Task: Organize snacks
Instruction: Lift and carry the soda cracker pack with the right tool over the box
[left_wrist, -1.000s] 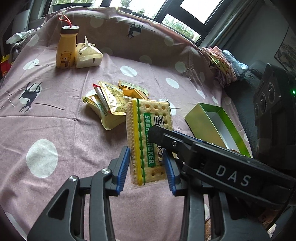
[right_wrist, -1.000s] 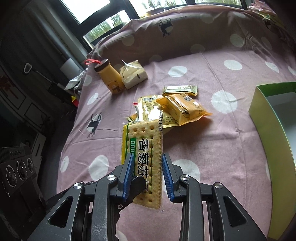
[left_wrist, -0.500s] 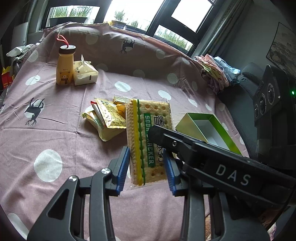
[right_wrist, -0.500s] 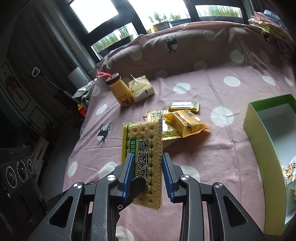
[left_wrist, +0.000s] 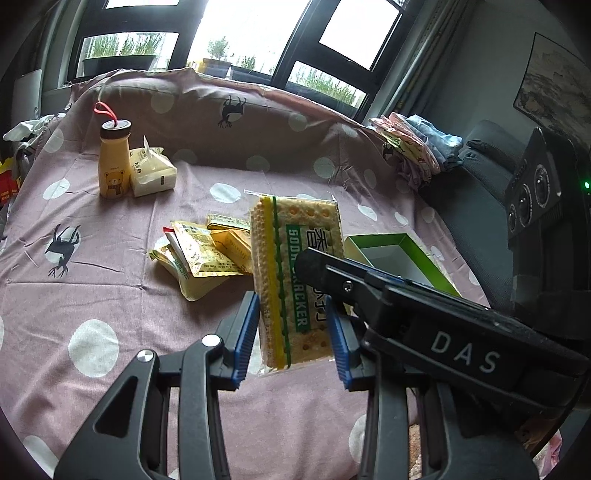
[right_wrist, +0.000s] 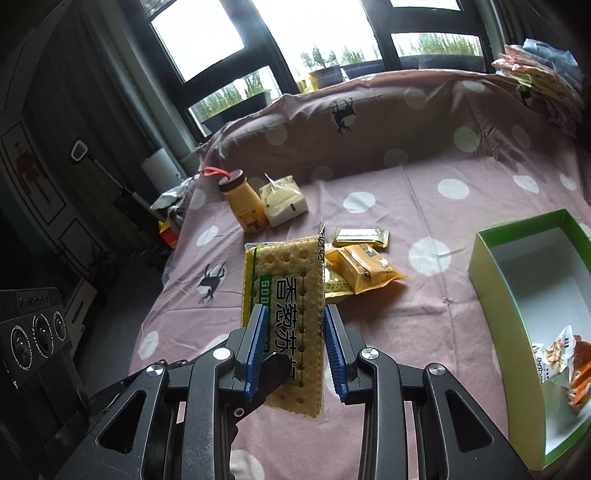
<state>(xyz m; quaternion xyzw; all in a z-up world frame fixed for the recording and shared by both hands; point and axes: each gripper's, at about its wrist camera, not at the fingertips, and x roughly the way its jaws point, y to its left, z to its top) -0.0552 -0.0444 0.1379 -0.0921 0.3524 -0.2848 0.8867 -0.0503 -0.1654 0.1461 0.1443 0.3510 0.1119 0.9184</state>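
1. Cracker pack is off the cloth, held in the air between both grippers. Its long axis runs away from you along the fingers, far end tipped up.
2. Your left gripper is clamped on the pack's near end; blue pads sit on both long edges.
3. Your right gripper is also clamped on the pack, pads on its long edges. In the left view its black finger crosses the pack's face.
4. Both hands share the pack, so neither is nearer. One has to let go before the pack can travel freely.
5. Key relation: the green box lies on the right of the pack, nearer your right gripper. In the left view the box shows just behind the right gripper's body.
6. Judgement: the next move is to swing the pack rightward and lay it lengthwise into the box, where the white floor looks free. The box's near corner already holds a snack bag.
7. Yellow packets lie in a heap on the cloth behind the pack, still unsorted.
8. Bear bottle stands upright at the far left, with a pale wrapped packet touching its side.
9. Risk: the wrapper looks slick, so the pack may twist if one grip loosens early.
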